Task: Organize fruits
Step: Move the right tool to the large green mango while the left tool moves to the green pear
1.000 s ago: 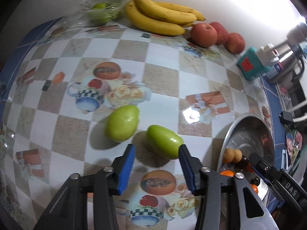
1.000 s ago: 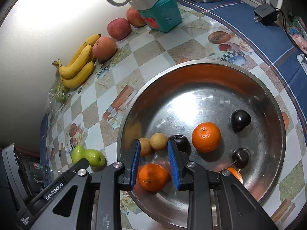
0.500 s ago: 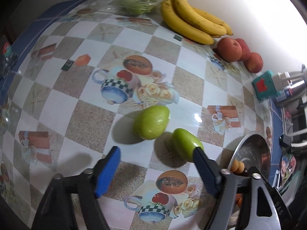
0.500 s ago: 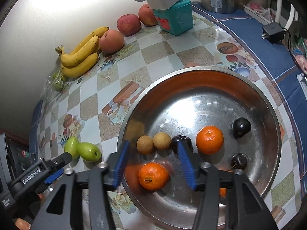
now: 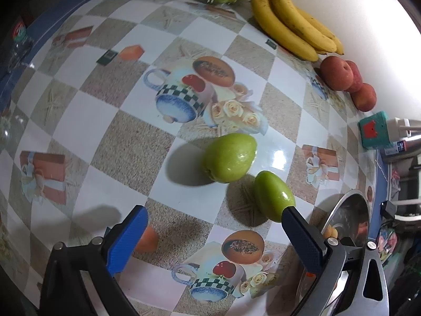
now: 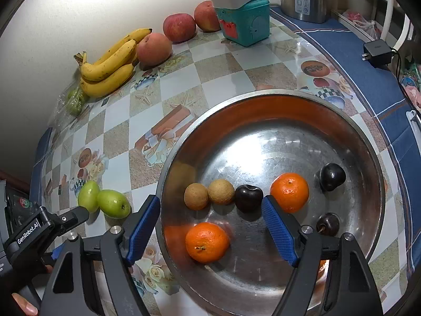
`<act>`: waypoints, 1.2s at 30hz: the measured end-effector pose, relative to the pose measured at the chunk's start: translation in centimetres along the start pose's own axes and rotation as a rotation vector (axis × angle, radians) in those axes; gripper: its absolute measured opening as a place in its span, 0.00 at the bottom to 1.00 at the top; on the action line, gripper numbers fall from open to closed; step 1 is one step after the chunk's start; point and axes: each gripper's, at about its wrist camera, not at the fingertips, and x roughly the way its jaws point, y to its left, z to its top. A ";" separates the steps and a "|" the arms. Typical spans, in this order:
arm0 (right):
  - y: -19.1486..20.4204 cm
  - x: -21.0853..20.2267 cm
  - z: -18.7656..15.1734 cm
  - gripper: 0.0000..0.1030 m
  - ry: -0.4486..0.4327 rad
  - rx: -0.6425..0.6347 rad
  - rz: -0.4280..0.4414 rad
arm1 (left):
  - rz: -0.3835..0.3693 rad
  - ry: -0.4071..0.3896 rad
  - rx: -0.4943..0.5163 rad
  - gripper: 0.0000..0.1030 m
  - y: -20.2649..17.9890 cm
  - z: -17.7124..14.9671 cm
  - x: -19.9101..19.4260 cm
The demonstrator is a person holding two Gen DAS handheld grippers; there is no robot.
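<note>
Fingers (image 5: 302, 234) spread | green fruit (image 5: 273, 196) touching right fingertip, ungripped

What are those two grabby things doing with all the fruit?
A person is sorting fruit with a gripper in each hand. The left gripper has just been opening and hangs empty by two green fruits on the table. The right gripper has just been opening too, empty, above an orange in the metal bowl.

Fruit count: three bananas (image 6: 110, 63), three red apples (image 6: 179, 27), two green fruits (image 5: 230, 158) on the surface. In the metal bowl (image 6: 373, 163): two oranges (image 6: 208, 242), two brown fruits (image 6: 196, 196), three dark fruits (image 6: 248, 197).
</note>
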 end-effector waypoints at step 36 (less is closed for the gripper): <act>3.4 -0.5 -0.5 0.98 -0.054 -0.126 0.057 | 0.146 -0.175 0.043 1.00 2.9 2.3 -4.1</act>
